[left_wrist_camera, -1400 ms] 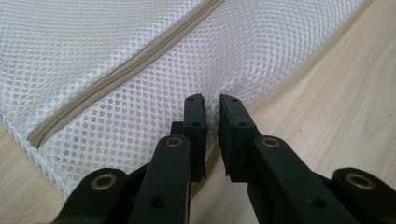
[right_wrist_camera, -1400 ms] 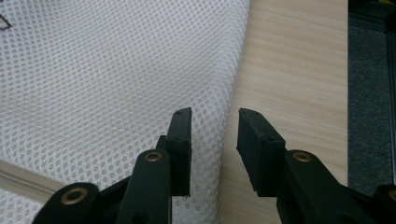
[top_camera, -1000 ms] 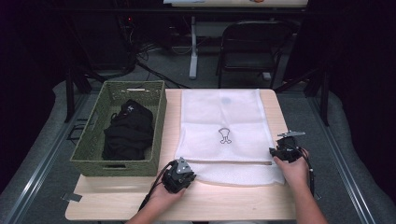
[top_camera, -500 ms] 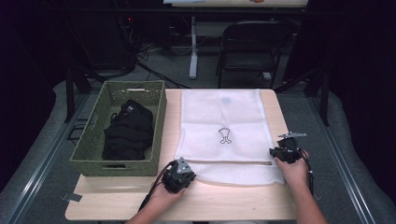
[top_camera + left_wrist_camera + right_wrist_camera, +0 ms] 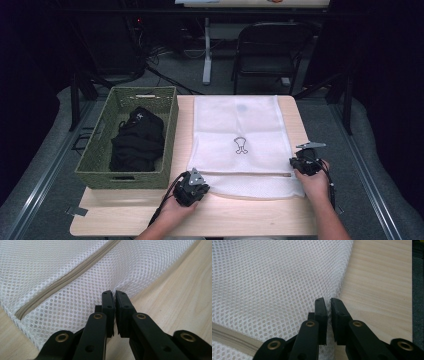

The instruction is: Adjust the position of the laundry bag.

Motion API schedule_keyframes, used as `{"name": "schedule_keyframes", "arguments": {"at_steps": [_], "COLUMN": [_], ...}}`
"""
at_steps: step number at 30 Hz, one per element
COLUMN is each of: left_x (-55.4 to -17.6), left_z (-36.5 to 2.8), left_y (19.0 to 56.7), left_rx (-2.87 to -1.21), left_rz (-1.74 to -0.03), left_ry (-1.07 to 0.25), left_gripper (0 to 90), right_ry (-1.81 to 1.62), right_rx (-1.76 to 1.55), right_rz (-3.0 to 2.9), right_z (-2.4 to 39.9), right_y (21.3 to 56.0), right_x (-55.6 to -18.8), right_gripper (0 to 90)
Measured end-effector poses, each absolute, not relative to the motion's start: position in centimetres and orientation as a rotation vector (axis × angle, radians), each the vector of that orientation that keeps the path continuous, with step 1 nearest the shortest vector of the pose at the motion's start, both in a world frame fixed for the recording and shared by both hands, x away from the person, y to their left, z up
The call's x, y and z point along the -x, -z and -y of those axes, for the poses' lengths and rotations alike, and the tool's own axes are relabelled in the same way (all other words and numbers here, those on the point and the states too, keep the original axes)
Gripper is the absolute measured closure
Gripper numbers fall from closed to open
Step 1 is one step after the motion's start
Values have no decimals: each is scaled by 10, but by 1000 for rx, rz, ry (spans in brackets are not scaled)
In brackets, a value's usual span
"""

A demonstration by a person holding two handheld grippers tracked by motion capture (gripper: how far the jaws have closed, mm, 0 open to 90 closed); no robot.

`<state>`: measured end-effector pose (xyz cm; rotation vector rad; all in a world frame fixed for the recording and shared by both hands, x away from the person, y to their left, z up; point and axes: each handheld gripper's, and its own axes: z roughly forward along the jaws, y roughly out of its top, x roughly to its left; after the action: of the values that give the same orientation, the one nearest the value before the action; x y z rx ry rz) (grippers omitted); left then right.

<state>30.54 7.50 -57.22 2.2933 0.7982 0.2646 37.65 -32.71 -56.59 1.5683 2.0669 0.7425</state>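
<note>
Your mesh bag (image 5: 241,145) lies flat on the table (image 5: 250,220), filling the middle of the high view, its zipper (image 5: 247,174) running across near the lower edge. At lower left of centre your left gripper (image 5: 191,187) sits at the bag's near left corner. Its own view shows the jaws nearly together with the bag's edge (image 5: 113,290) pinched between them, and the zipper (image 5: 67,277) slanting from lower left to upper centre. At the right of the high view your right gripper (image 5: 302,164) is at the bag's right edge, level with the zipper end. Its jaws have just been closing, and in its own view they hold the mesh edge (image 5: 329,298) with a narrow gap left, bare wood to the right.

The high view alone gives you the woven basket (image 5: 100,165) at left, holding dark clothes (image 5: 137,142), just beside the bag. The gripper views give the pinch itself.

Both forearms come up from the bottom edge, your left hand (image 5: 176,210) wrapped under its gripper, your right hand (image 5: 314,182) behind its own.
</note>
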Motion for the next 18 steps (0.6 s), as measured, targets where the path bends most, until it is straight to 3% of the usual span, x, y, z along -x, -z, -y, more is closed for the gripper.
{"name": "schedule_keyframes", "arguments": {"at_steps": [18], "left_x": [-304], "left_z": [-81], "left_y": [563], "left_rx": [-2273], "left_rz": [-800], "left_ry": [-237], "left_gripper": [870], "right_ry": [-791], "right_rx": [-1516], "right_rz": [-2064], "right_z": [329], "right_y": [554], "right_x": [-368], "right_gripper": [867]}}
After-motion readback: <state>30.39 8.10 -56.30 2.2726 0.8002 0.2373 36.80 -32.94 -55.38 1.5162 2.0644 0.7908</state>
